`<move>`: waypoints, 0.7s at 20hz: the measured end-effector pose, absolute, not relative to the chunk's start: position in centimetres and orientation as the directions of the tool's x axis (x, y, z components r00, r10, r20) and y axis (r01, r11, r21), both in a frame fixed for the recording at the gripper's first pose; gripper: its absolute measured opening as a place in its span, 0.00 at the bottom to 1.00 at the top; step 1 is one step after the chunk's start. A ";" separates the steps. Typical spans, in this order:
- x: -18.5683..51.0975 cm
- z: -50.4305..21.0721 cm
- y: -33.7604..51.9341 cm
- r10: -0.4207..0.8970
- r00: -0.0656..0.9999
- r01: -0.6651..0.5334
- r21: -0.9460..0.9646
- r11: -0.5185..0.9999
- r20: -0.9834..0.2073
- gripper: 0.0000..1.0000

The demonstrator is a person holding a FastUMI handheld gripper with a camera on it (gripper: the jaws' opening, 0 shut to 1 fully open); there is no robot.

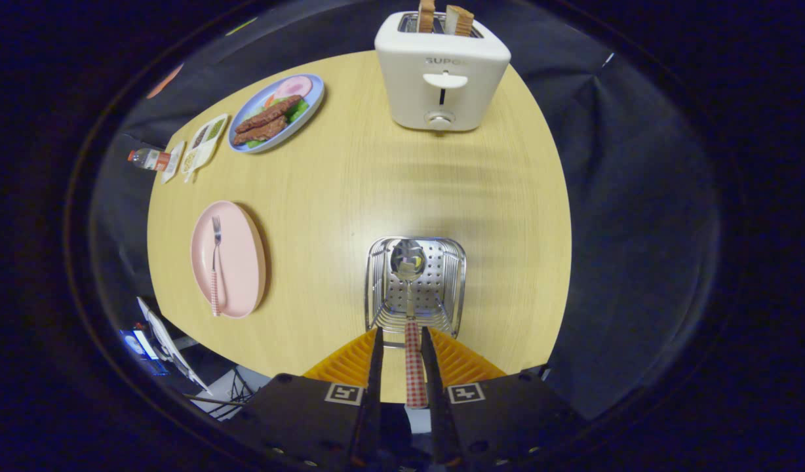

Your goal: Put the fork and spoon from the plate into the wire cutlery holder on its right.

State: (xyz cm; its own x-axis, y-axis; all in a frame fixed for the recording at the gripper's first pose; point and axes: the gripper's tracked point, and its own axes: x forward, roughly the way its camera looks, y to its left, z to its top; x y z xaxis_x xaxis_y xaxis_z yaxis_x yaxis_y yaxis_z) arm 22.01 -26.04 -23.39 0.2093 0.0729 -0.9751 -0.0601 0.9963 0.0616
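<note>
My gripper (401, 341) is shut on the checked handle of a spoon (409, 288). The spoon's metal bowl points forward and hangs over the open top of the wire cutlery holder (451, 282), which stands on the wooden table just ahead of my fingers. To the left of the holder lies a pink plate (242, 262). On the plate rests a fork (215, 265) with the same checked handle, its tines pointing away from me.
A white toaster (442, 75) with two bread slices stands beyond the holder at the table's far side. Far left are a blue plate of food (314, 105), a small divided dish (202, 145) and a small bottle (148, 158). The table edge runs close under my fingers.
</note>
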 end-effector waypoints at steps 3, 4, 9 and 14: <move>22.4 -21.5 -24.7 0.077 0.316 -0.070 0.058 0.996 -0.946 0.52; 22.5 -20.8 -24.2 0.076 0.361 -0.070 0.055 0.996 -0.930 0.60; 22.8 -17.7 -19.2 0.075 0.572 -0.089 0.029 0.996 -0.817 0.88; 23.0 -17.6 -11.4 0.088 0.733 -0.099 0.022 0.995 -0.674 0.94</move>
